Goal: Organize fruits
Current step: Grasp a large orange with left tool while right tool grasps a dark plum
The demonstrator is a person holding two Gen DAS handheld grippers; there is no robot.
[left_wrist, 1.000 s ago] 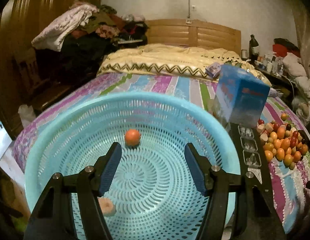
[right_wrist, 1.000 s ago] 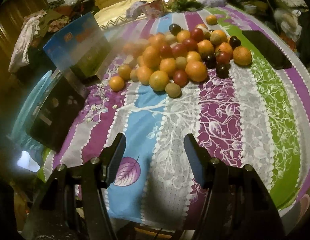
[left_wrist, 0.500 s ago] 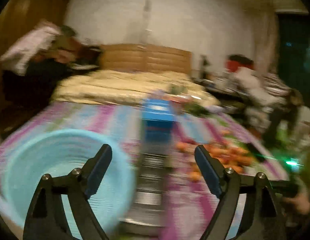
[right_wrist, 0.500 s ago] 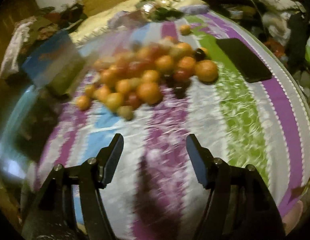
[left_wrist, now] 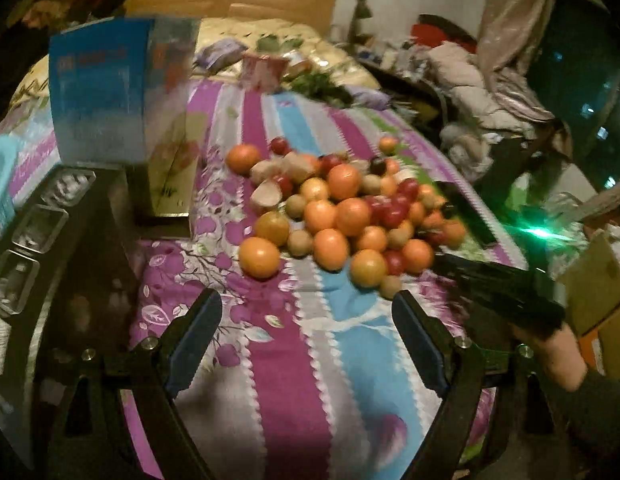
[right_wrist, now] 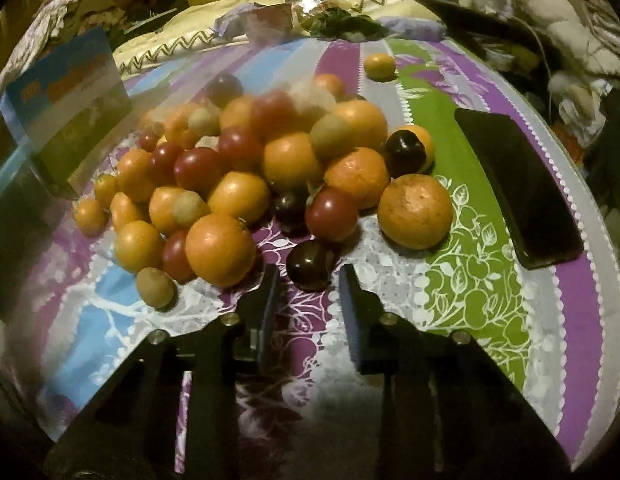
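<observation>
A pile of fruit (left_wrist: 341, 208) lies on the striped bedspread: oranges, red and dark plums, small brown-green fruits. My left gripper (left_wrist: 306, 320) is open and empty, short of the pile's near edge. My right gripper (right_wrist: 308, 284) is open, narrower than before, its fingertips on either side of the near end of a dark plum (right_wrist: 310, 260) at the pile's front; they are not closed on it. A large orange (right_wrist: 415, 211) sits right of the plum. The right gripper also shows in the left wrist view (left_wrist: 497, 284), at the pile's right.
A blue box (left_wrist: 106, 88) stands left of the pile, beside a dark tray with clear cups (left_wrist: 38, 220). The light-blue basket's rim (left_wrist: 0, 176) shows at far left. A black phone (right_wrist: 517, 184) lies right of the fruit. Clutter sits at the bed's head.
The left gripper swung right, from over the blue basket to facing the fruit pile. The right gripper moved forward to the pile and narrowed its jaws around the dark plum.
</observation>
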